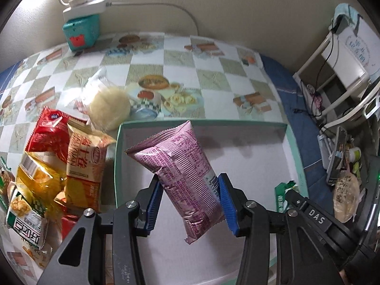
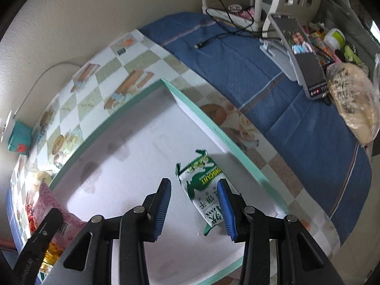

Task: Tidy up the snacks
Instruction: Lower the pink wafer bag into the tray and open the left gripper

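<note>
Your left tool (image 1: 190, 201) is gripping the pink snack packet (image 1: 180, 166) across its middle, holding it tilted above the white box (image 1: 294, 147) ahead, probably for dropping in. Your right tool (image 2: 193, 207) is hanging released over the green biscuit packet (image 2: 204, 190), which is lying inside, beside its right finger.

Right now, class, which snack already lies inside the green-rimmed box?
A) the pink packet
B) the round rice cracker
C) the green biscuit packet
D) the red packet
C: the green biscuit packet lies flat on the white floor of the box, between the open jaws of the right gripper, while the left gripper holds the pink packet above the box.
</note>
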A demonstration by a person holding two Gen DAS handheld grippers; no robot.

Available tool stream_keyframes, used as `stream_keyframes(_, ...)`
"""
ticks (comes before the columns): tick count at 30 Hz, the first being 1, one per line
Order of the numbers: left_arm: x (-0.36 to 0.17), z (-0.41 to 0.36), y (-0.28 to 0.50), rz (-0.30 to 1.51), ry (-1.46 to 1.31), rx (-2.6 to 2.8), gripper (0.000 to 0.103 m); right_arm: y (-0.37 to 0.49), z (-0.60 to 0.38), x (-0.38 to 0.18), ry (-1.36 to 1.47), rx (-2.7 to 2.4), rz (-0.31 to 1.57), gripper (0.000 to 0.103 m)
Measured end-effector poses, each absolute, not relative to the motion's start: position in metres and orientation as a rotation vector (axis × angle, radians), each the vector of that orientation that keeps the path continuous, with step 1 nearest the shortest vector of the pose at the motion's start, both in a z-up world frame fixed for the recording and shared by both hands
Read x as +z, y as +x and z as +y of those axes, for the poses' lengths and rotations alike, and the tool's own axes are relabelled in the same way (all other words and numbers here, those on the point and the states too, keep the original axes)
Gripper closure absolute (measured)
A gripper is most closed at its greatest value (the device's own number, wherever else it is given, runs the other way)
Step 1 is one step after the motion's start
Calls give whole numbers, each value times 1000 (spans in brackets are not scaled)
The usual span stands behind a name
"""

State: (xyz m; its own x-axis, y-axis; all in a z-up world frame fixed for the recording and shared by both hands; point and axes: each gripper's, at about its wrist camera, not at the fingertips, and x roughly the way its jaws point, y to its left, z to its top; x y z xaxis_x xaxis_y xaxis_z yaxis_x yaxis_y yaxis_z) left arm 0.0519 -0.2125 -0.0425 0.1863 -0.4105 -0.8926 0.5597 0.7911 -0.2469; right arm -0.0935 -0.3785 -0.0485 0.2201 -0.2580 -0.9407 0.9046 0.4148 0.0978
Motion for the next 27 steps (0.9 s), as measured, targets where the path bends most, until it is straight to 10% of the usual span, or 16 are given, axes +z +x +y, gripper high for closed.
stream_keyframes(7, -51, -212, 56, 1230, 152, -677, 53, -92, -377, -51, 761, -929, 1055, 58)
stream_keyframes(11, -44, -210, 57, 1219, 136, -693, 28, -91, -378, -50, 766, -933, 1062, 56)
stream_keyframes(27, 3, -150, 81, 1073, 112, -469, 5, -65, -347, -19, 590, -876, 1042, 0)
